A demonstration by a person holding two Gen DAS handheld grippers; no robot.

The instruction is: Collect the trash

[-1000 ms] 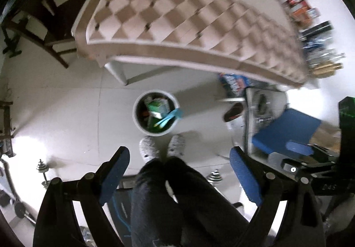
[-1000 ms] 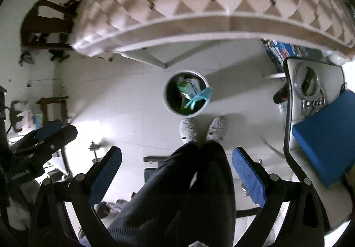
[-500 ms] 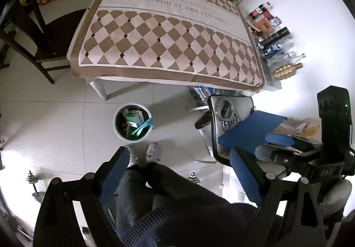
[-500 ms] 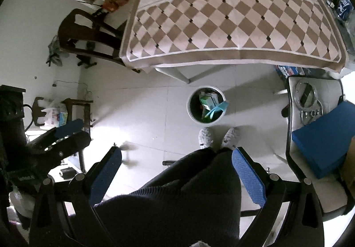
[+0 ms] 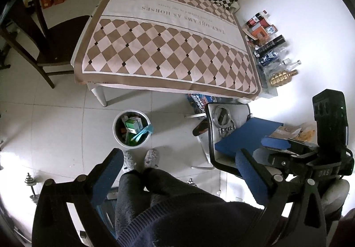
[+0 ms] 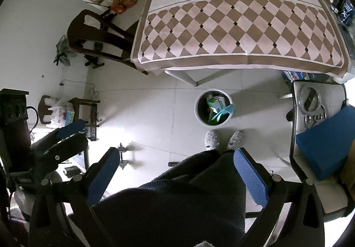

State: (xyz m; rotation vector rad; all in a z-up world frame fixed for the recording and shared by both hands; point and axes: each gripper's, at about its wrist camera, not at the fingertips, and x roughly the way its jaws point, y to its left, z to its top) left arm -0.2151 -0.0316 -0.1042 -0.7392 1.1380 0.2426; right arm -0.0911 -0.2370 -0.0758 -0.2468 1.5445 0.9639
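Note:
A white round trash bin stands on the tiled floor before the table. Inside it lie a green-and-white carton, a light-blue strip and other rubbish. My left gripper hangs high above the floor, its jaws opening with nothing between them. My right gripper is held at about the same height, open and empty. Both point down over the person's dark-trousered legs and grey slippers, just short of the bin. The checked tablecloth lies bare.
A dark wooden chair stands left of the table. At right is a white chair with a blue box and metal rings. Bottles and boxes line the right wall. Dumbbells lie on the floor.
Both grippers have risen well above the bin, which now looks smaller and farther off. The whole tabletop has come into view. Neither gripper holds anything in any frame.

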